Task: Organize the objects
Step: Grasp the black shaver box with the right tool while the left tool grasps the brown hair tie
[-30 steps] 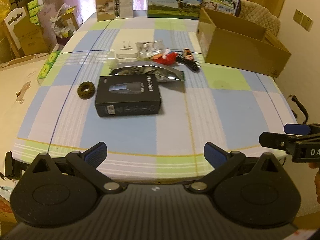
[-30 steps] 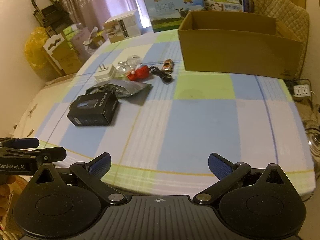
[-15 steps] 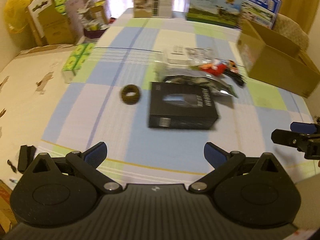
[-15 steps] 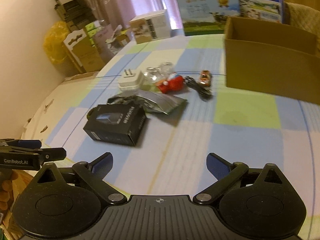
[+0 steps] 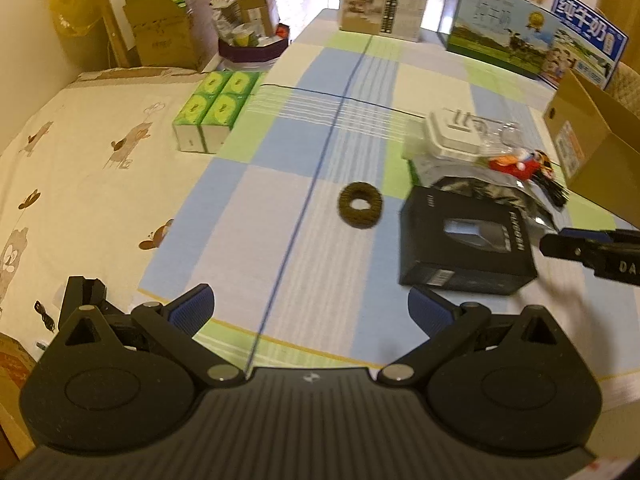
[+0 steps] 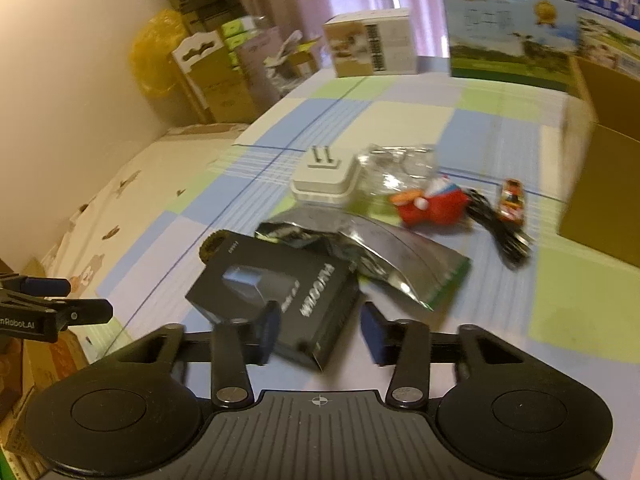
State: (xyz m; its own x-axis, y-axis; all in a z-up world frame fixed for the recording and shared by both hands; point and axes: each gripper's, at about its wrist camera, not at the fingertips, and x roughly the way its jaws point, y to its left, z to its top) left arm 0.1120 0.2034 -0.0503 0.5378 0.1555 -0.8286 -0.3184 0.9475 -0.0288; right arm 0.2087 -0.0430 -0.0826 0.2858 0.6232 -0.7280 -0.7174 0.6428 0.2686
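The right gripper stood with jaws partly narrowed around a corner of the matte black rectangular cardboard box, contact unclear, on the checked tablecloth. The left gripper hung wide open, empty, short of a fuzzy brown ring.

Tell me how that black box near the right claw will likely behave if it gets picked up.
The black box looks like rigid printed carton, so it should probably hold its shape between the right claw pads. It lies flat and squat, unlikely to roll or tip. Its glossy faces may be a little slippery, and the silver foil bag touching its far edge might get dragged.
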